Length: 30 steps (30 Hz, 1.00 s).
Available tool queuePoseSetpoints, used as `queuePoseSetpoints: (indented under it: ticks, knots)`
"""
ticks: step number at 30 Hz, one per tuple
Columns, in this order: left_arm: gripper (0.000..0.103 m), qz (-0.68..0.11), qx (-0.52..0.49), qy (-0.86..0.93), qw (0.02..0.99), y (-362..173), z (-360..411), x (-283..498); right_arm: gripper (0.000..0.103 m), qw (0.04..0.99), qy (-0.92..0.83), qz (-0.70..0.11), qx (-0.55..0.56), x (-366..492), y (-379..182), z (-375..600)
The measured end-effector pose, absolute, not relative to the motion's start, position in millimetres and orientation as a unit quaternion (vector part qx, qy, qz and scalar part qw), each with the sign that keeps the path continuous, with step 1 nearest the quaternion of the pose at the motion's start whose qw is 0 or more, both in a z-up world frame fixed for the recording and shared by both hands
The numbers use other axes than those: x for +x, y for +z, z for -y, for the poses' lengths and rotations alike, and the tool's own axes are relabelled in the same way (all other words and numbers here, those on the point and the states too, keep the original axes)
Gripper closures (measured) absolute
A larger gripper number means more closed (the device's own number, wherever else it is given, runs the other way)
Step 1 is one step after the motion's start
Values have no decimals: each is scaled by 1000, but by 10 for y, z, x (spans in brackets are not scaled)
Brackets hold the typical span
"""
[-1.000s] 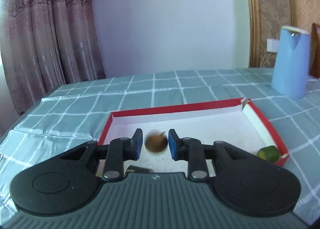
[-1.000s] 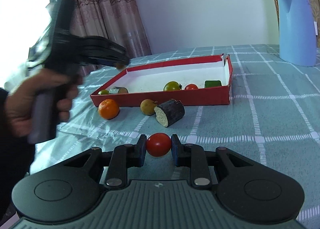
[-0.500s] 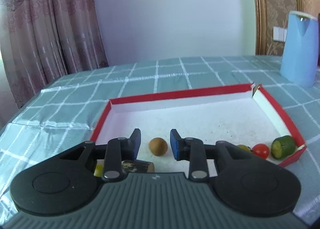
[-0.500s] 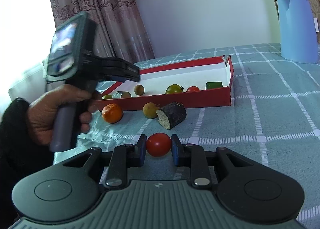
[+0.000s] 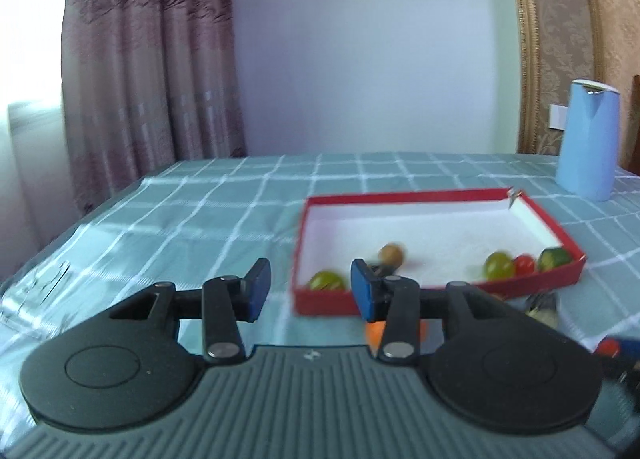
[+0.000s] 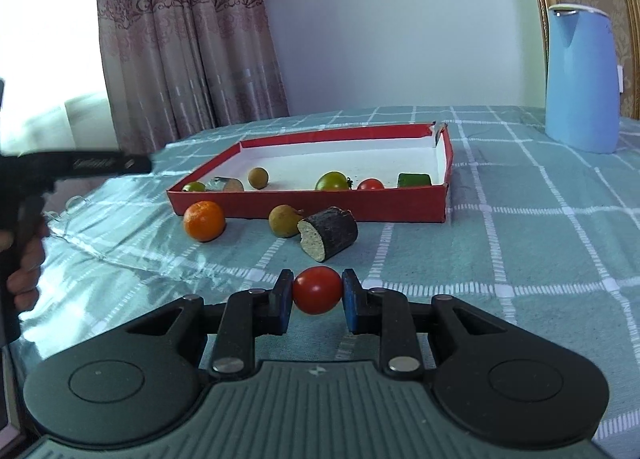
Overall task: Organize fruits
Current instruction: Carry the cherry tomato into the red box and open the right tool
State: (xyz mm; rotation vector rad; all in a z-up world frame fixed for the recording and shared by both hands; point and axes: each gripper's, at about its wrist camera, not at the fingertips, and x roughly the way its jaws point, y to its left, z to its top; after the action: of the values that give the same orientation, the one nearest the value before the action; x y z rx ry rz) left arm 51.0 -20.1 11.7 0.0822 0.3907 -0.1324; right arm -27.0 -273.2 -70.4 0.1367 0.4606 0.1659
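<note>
I am pinching a small red tomato (image 6: 317, 289) in my right jaws (image 6: 317, 301). The blue pads are pressing on its left and right sides. It is round, smooth and shiny, so it has no long side to line up.

The red box (image 6: 308, 206) is lying straight ahead of my right jaws, farther across the counter (image 6: 540, 243). I think the tomato needs to go forward and over the near wall of the box. My right jaws are the nearer ones for that, because my left jaws (image 5: 308, 289) are off to the left side of the box.

My left jaws are opening, and nothing is between them. Only the checked cloth is showing in the gap.

Between my right jaws and the box, three things are lying on the counter. The orange (image 6: 204, 220) is round and bumpy. The small tan fruit (image 6: 283, 220) is dull and round. The dark stubby chunk (image 6: 328, 233) is rough outside and pale on its cut end, and it is touching the tan fruit.

Inside the box are a small brown ball (image 6: 258, 177), a green tomato (image 6: 331, 181), another red tomato (image 6: 370, 184) and a green cut piece (image 6: 414, 179). The box floor is white and flat.

A tall blue jug (image 6: 582, 77) is standing far to the right.
</note>
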Motion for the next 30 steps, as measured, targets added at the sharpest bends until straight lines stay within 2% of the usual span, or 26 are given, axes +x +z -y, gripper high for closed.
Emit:
queuePoseSetpoints:
  ticks: [7, 9, 10, 13, 24, 30]
  knots:
    - [62, -231, 14, -38, 972, -193, -179, 584, 78, 970, 75, -225, 53, -167, -607, 2587]
    - [58, -248, 1, -36, 968, -267, -249, 642, 78, 971, 76, -221, 48, -116, -542, 2535]
    - [52, -258, -11, -38, 965, -284, -287, 667, 78, 972, 77, -218, 44, -87, -502, 2503]
    - [20, -266, -35, -25, 963, -289, -366, 697, 78, 974, 79, -208, 34, -20, -394, 2429]
    - [20, -259, -30, -28, 965, -290, -347, 689, 78, 978, 49, -201, 28, 768, 41, 2418]
    - [20, -259, -39, -29, 965, -293, -377, 687, 78, 971, 11, -237, 5, 1292, -32, 2414]
